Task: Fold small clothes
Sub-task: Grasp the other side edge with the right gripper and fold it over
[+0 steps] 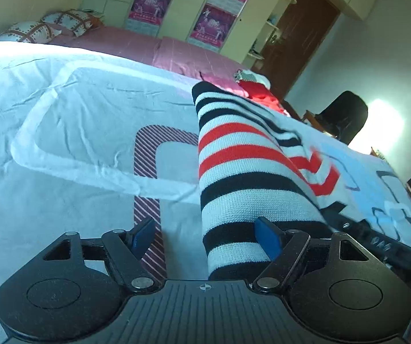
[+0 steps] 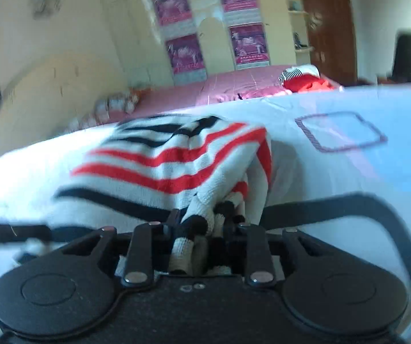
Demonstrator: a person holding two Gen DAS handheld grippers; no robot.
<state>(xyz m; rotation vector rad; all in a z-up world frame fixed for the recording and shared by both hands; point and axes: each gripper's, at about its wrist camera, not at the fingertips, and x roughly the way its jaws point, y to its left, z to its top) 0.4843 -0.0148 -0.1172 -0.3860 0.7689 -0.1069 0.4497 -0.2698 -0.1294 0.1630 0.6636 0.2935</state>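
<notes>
A knitted garment with black, white and red stripes [image 1: 242,166] lies on a white patterned sheet [image 1: 76,114] spread over the bed. My left gripper [image 1: 205,238] stands open just above the sheet. Its blue pads [image 1: 144,236] are far apart, the garment's near end lies between them beside the right pad, and neither pad presses on it. In the right wrist view the same garment [image 2: 171,154] is bunched and lifted at its near edge. My right gripper [image 2: 202,225] is shut on that bunched knit, with folds of fabric squeezed between the fingers.
A red garment with a striped piece [image 1: 258,91] lies on the pink bedcover [image 2: 234,86] behind the sheet. Pillows [image 1: 48,25] sit at the head. A black strap [image 2: 348,206] crosses the sheet near my right gripper. A dark chair [image 1: 343,117] and a brown door [image 1: 300,34] stand beyond the bed.
</notes>
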